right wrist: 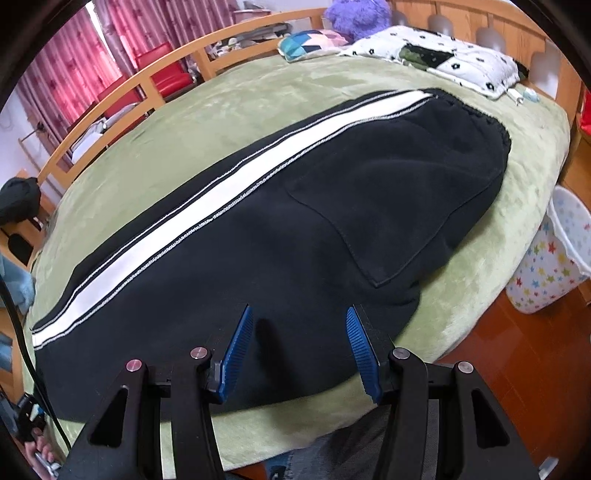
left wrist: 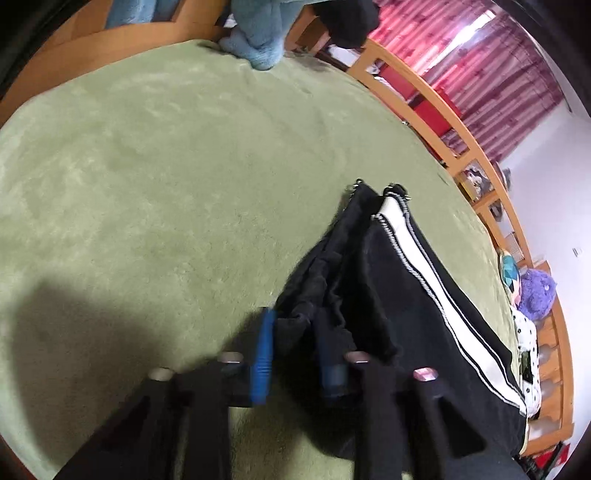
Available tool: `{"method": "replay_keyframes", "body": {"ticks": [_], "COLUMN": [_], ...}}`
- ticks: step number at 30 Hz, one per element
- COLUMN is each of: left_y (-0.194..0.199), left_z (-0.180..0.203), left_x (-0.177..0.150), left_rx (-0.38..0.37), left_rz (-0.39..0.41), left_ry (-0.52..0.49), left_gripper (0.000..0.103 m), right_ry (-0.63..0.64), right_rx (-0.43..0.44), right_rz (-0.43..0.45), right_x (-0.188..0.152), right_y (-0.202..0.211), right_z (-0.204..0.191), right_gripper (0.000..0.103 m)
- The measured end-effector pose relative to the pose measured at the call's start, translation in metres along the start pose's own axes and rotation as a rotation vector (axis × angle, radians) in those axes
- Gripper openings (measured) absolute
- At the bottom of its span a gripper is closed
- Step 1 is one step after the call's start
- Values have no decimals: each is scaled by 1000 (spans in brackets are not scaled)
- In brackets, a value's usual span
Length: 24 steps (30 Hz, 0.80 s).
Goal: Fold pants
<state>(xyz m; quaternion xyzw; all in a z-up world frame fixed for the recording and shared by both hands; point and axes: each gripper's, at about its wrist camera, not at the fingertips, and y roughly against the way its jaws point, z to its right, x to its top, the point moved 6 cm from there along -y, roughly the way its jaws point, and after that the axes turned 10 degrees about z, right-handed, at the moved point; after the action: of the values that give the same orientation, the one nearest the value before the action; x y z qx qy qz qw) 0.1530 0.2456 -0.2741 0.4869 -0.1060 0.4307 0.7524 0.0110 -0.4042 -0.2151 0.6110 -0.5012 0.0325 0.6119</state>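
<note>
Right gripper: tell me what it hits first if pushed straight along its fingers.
The right gripper is open, just above the black pants. Straight ahead it would likely meet that black fabric near the back pocket, though depth is uncertain.

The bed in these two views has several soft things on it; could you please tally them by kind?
Pants: 1, the black pants with a white side stripe.
Pillows: 2, the white flowered pillow and the colourful patchwork pillow.
Plush toys: 1, the purple plush toy.
Blue fleece items: 1, the blue fleece at the far edge.
Total: 5
</note>
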Motion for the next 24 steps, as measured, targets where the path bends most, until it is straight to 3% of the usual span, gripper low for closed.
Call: {"method": "replay_keyframes", "body": {"ticks": [6,8,10,12,14,16,18,24], "left_y": [49,44,28,24,33,52,66,47], "left_z": [4,-3,-11,-12,-9,-1,16,72], "left_x": [18,8,-8,-14,-4,13,29,50], "left_rx": [-95,-52,38,62,100,158,133,32], "left_rz": [91,68,9,-16,-10,67,116,88], "left_ry": [40,47,2,-18,-49,-98,-147,-232], "left_gripper": [14,14,14,19,35,40,43,43], "right_ry": [38,55,69,77,78,80,80,53], "right_rx": [20,21,23,24,28,28,27,56], "right_rz": [18,30,35,29,29,39,49,53], "right_x": [4,5,6,7,9,12,15,25], "right_y": [2,6,7,7,8,11,12,1], "right_z": [-21,-24,-25,-24,-21,-17,-14,-14], "right_gripper": [52,52,52,52,52,52,53,54]}}
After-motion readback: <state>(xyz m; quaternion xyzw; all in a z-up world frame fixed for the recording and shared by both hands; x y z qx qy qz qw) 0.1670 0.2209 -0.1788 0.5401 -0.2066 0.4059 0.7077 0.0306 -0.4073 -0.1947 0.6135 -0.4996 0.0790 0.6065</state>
